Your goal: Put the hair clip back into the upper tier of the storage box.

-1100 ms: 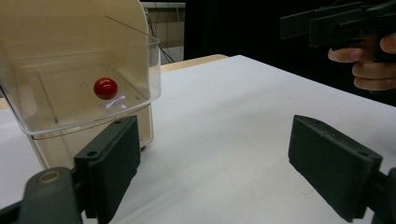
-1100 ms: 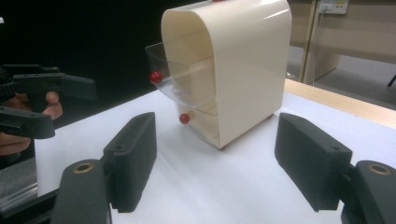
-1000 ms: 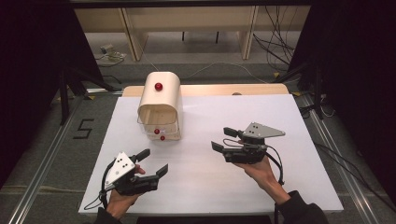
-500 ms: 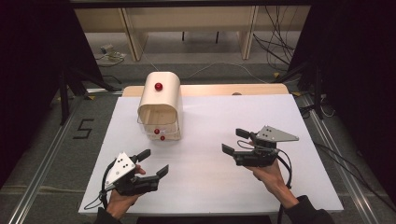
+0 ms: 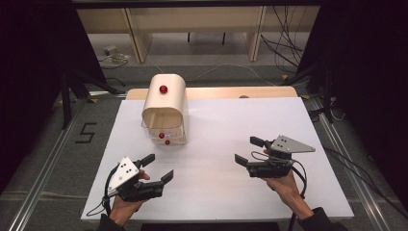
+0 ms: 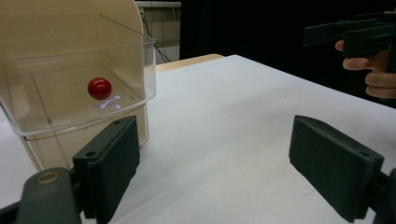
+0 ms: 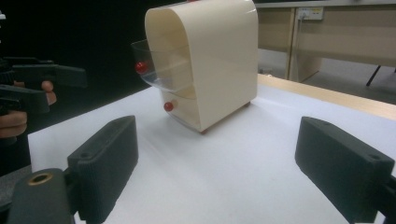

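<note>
A cream cabinet (image 5: 163,103) with a rounded top and a red knob (image 5: 163,89) stands at the table's back left. Its clear upper drawer (image 6: 79,88) is pulled out and has a red knob (image 6: 100,88) on its front. A lower drawer carries a second red knob (image 7: 169,106). My left gripper (image 5: 159,167) is open and empty near the front left, with the cabinet a short way beyond its jaws. My right gripper (image 5: 246,150) is open and empty at the front right, pointing left toward the cabinet (image 7: 215,60).
The white board (image 5: 231,125) covers a wooden table whose bare edge (image 5: 231,92) shows at the back. Metal rails (image 5: 43,183) run along the floor on both sides. Desk legs and cables (image 5: 284,48) lie beyond the table.
My right gripper has moved to the right and a little toward the person, away from the cabinet. The left gripper and the cabinet have stayed put.
</note>
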Available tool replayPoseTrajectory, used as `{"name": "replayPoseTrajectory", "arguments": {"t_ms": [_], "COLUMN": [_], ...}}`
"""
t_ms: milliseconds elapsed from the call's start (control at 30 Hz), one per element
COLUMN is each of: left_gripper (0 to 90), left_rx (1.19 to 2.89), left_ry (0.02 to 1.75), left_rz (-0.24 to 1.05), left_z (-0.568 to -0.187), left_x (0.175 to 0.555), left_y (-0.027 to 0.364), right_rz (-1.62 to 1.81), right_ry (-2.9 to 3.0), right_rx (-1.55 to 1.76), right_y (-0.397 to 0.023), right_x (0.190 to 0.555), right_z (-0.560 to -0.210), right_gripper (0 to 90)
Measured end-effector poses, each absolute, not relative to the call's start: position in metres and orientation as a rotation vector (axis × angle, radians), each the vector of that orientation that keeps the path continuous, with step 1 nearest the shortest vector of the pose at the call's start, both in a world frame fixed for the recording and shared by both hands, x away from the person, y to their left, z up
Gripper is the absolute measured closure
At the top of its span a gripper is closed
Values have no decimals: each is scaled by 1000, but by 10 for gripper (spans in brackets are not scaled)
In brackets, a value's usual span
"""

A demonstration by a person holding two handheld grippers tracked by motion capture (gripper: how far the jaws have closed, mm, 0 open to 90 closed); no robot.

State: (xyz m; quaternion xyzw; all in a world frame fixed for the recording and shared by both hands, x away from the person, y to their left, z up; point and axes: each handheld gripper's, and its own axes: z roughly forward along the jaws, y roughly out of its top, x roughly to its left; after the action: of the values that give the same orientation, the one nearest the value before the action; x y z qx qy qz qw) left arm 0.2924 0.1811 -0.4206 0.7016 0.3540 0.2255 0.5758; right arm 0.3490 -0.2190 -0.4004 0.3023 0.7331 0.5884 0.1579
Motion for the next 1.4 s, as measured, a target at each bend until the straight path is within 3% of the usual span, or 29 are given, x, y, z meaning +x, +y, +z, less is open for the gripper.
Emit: {"name": "replayPoseTrajectory", "arguments": {"t_ms": [1400], "left_gripper": [159], "left_rx": [1649], "left_ry": [824], "left_rz": [534], "left_z": [-422], "left_x": [293], "left_y": [180], "right_rz": [1651], "right_ry": [2070], "right_rx": [917], "right_y": [-246], "right_x": [318], "right_z": [-419], "right_gripper": [144]}}
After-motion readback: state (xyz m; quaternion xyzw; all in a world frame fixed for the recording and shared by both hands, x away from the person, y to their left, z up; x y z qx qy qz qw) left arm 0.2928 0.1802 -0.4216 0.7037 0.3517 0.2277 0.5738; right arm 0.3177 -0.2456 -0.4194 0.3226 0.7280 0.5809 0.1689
